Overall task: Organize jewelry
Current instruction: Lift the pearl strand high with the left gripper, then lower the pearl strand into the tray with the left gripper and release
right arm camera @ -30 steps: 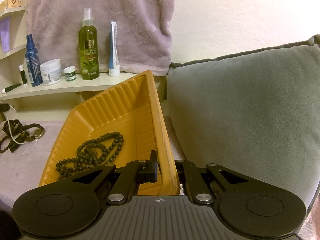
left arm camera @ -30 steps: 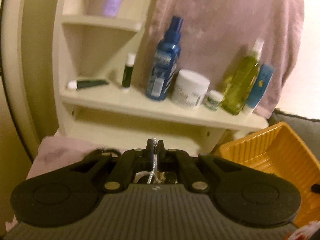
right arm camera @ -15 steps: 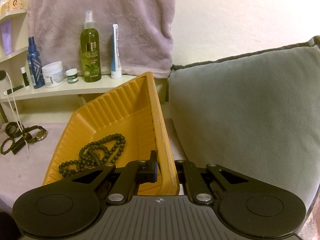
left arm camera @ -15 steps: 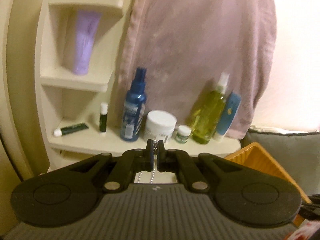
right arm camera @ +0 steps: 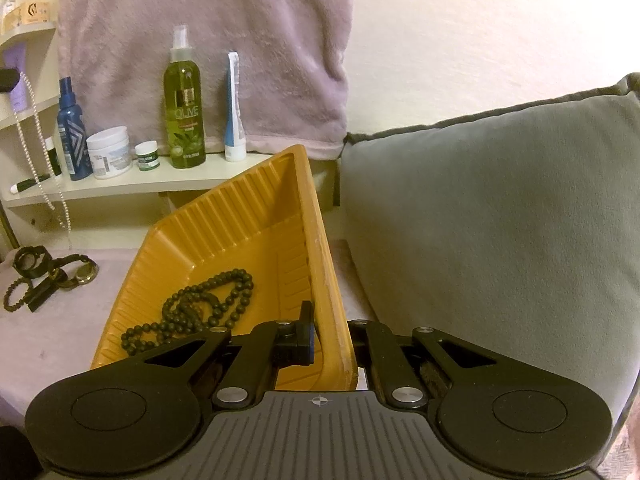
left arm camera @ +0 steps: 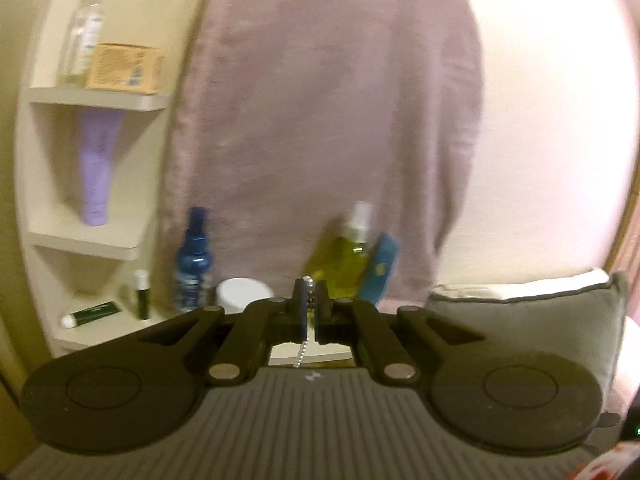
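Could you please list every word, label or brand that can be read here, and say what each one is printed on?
"OLIVE": on the green spray bottle, right wrist view.
Smaller print below it: unreadable.
Blue spray bottle: chevron pattern, no readable word.
White jar, small green-label jar, cardboard box: print too small.
Left wrist view: all labels blurred.

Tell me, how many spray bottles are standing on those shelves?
3: a blue spray bottle and a green spray bottle stand on the lowest shelf, and a clear spray bottle stands on the top shelf beside a box. Others may be hidden.
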Demonstrator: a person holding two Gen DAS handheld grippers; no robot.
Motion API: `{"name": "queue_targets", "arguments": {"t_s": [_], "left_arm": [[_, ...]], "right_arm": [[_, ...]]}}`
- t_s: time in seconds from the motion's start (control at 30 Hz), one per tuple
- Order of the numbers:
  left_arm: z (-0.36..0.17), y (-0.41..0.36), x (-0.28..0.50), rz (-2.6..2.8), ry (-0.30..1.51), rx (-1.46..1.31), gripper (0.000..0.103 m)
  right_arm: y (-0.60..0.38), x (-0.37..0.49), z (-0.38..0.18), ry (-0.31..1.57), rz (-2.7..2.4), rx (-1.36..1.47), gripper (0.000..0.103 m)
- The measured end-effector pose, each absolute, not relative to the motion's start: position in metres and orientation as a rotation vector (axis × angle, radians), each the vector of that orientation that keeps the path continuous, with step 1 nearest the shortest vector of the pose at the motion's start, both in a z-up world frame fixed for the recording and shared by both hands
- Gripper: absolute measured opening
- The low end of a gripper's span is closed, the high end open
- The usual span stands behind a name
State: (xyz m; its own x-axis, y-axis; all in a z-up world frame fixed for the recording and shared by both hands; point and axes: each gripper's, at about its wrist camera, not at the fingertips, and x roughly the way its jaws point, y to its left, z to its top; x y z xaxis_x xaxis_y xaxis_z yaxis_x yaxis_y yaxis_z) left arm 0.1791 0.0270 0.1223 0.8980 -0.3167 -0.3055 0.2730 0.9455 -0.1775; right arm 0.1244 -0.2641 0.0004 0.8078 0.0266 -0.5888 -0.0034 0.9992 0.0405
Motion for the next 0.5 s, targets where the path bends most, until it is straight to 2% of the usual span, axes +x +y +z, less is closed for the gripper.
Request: {"name": "queue_targets", "arguments": {"t_s": [0.23, 0.5], "left_arm": [[0.123, -0.019, 0.176, -0.466, 0.365, -0.124, 0.002], [0.099, -0.072, 0.17, -0.609, 0.455, -0.065, 0.002]], "right_arm": [[-0.263, 0.124, 0.001, 0.63, 0.016, 0.04, 0.006], [-0.264, 0.124, 0.001, 0.629, 0.019, 0.045, 0.006]]}}
